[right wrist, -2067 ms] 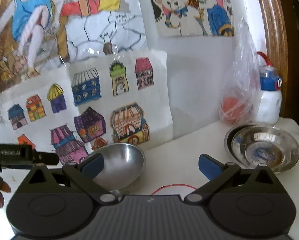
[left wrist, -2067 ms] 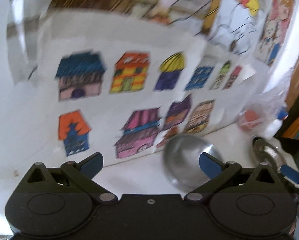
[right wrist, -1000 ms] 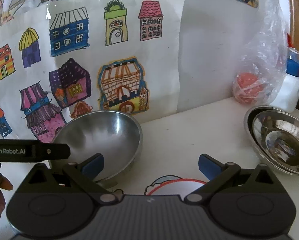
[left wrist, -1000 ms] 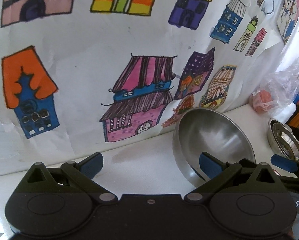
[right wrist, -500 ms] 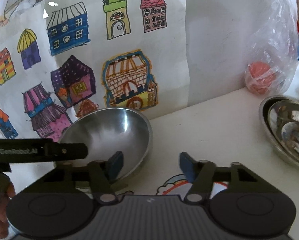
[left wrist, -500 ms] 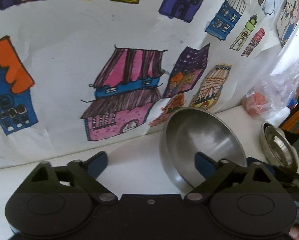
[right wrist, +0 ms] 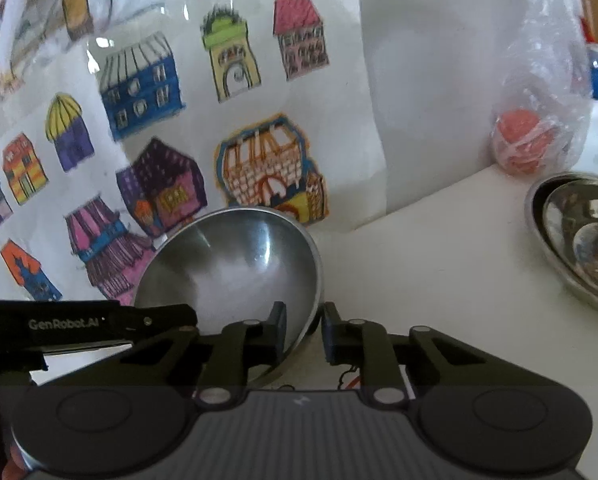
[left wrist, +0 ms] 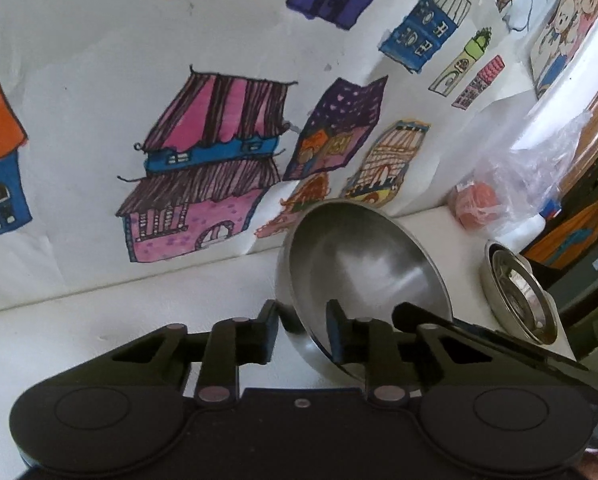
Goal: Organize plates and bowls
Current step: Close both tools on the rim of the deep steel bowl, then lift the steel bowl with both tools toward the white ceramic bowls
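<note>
The steel bowl (left wrist: 363, 264) sits on the white table (left wrist: 99, 328), close against the paper of coloured house drawings (left wrist: 203, 168). The left tool (left wrist: 301, 330) is clamped on the bowl's near-left rim, the right tool (right wrist: 302, 334) on its near-right rim. Well to the right, stacked steel plates (right wrist: 575, 240) rest beside a plastic bag (right wrist: 539, 112)

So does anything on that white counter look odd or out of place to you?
Yes: the steel bowl sits tipped up on edge against the drawings instead of flat, with the left gripper and right gripper both pinching its rim. Nothing looks spilled or damaged.
</note>
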A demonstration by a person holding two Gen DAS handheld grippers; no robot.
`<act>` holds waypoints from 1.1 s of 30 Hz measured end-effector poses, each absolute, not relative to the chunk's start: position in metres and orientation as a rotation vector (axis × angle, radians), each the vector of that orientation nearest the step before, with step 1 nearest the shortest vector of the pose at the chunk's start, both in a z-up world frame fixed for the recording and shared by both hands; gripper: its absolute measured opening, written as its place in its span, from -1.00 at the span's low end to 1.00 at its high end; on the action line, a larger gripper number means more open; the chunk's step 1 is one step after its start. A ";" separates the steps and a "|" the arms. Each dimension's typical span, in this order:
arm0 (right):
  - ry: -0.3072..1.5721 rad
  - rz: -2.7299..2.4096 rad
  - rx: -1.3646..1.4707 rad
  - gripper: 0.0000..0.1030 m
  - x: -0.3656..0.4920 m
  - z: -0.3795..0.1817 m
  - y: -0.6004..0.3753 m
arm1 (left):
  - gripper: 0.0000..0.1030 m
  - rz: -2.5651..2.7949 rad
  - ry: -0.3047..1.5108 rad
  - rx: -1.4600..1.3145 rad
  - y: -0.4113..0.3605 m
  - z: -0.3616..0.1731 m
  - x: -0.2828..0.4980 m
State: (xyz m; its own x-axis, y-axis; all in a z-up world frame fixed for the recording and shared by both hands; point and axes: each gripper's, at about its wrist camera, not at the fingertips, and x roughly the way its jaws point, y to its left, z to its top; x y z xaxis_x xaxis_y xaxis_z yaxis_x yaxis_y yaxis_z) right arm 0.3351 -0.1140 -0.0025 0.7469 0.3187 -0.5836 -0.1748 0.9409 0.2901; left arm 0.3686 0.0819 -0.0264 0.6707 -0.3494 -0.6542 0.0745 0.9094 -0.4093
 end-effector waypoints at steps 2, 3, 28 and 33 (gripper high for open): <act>0.650 0.271 0.227 -0.60 0.328 0.008 -0.115 | -0.59 -0.242 0.786 -0.376 0.084 -0.022 0.364; 0.632 0.271 0.226 -0.60 0.322 0.015 -0.116 | -0.60 -0.245 0.776 -0.383 0.085 -0.018 0.362; 0.776 0.441 0.255 -0.60 0.100 0.044 -0.191 | -0.60 -0.381 0.831 -0.311 0.059 0.049 0.151; 0.873 0.453 0.230 -0.58 0.074 0.023 -0.193 | -0.59 -0.388 0.903 -0.280 0.052 0.029 0.113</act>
State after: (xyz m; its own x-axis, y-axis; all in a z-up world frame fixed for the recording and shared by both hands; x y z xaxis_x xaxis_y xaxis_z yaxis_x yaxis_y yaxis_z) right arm 0.0740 -0.1929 0.0228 0.5557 0.4721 -0.6843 -0.2876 0.8814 0.3747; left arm 0.1132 0.0525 0.0290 0.5573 -0.4398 -0.7043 0.2082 0.8951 -0.3942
